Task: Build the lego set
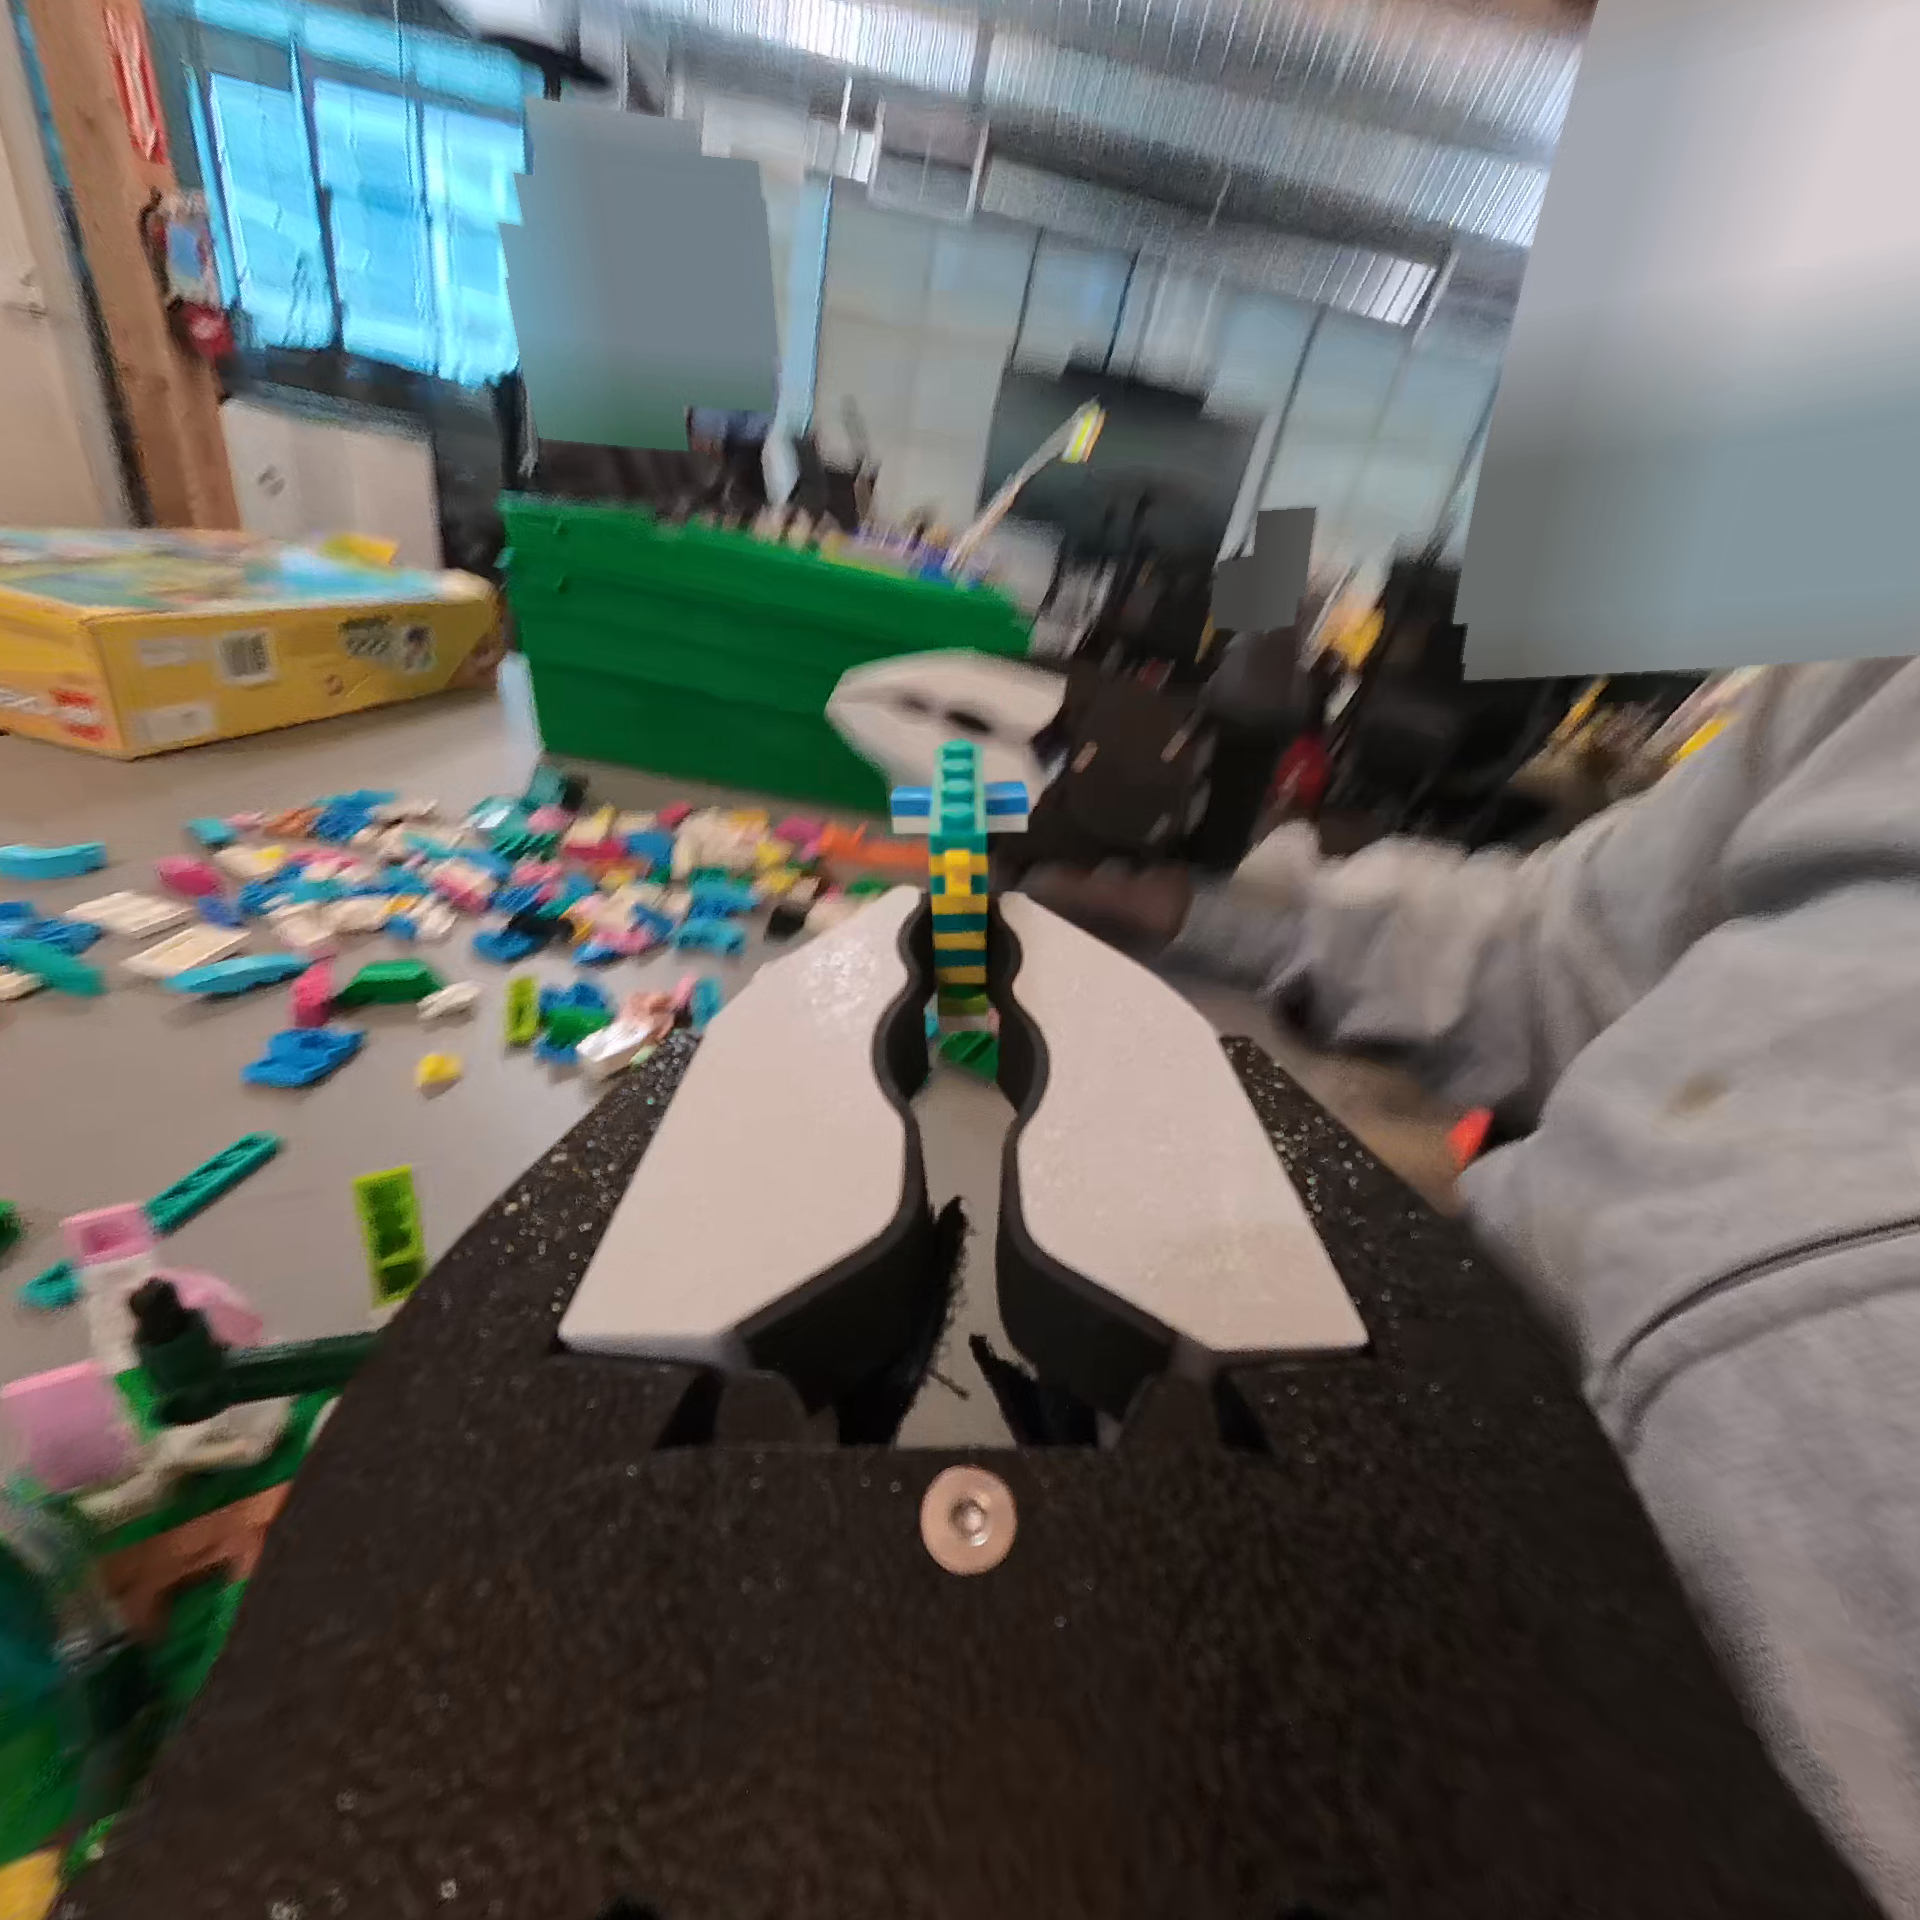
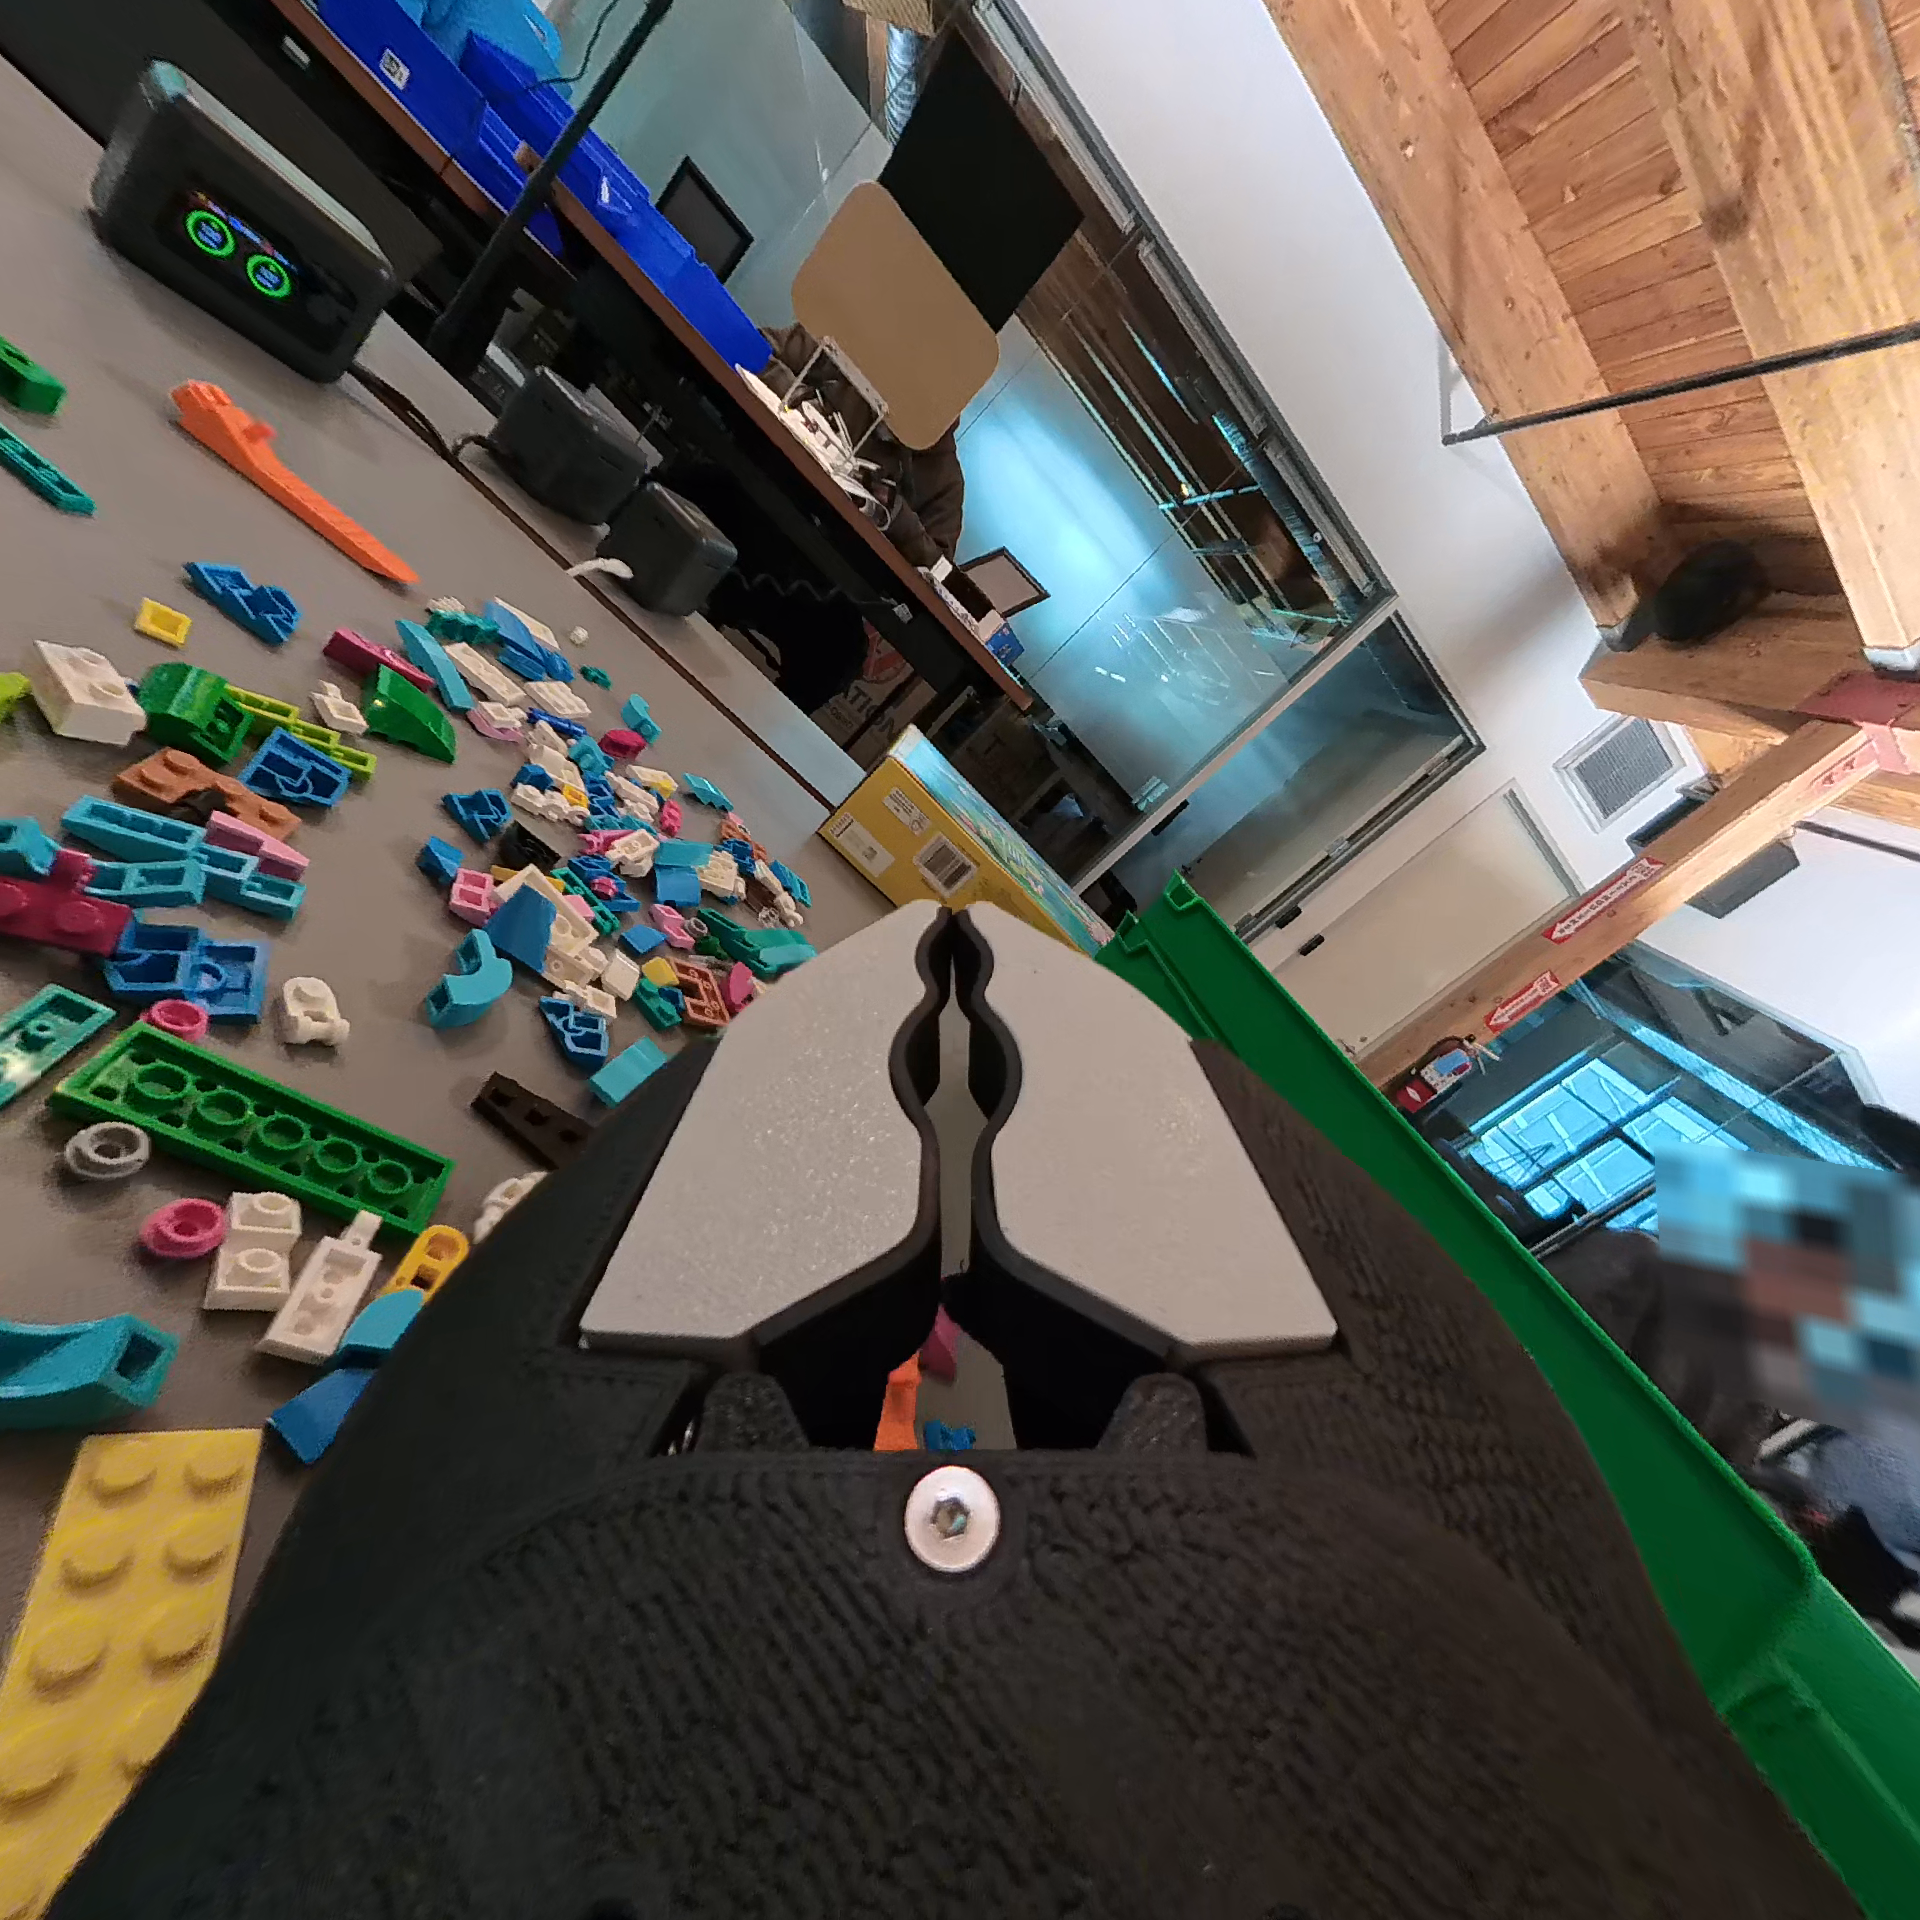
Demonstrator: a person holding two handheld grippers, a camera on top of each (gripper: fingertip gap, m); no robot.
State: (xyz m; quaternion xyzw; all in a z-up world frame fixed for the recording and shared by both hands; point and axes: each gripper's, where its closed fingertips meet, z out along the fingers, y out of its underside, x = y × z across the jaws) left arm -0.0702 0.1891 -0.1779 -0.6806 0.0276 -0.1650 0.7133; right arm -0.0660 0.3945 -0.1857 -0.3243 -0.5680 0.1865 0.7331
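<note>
The left gripper (image 1: 960, 914) clamps a striped teal-and-yellow brick tower (image 1: 958, 914) upright between its pads, clear of the loose bricks (image 1: 499, 894) strewn on the grey table (image 1: 114, 1101), while the right gripper (image 2: 952, 925), jaws clenched and seemingly empty, hovers beside a green bin (image 2: 1455, 1195).

Left wrist view: mounted behind the left gripper (image 1: 961, 935), looking forward along its fingers, roughly level, close above the grey desk (image 1: 125, 1101); background blurred. Right wrist view: same mounting behind the right gripper (image 2: 951, 925), rolled hard so the desk (image 2: 94, 582) tilts up to the left and the ceiling beams fall right. Shared by both: scattered bricks (image 1: 436, 894) (image 2: 561, 831), yellow box (image 1: 239, 634) (image 2: 935, 842), green bin (image 1: 727, 634) (image 2: 1455, 1195).
</note>
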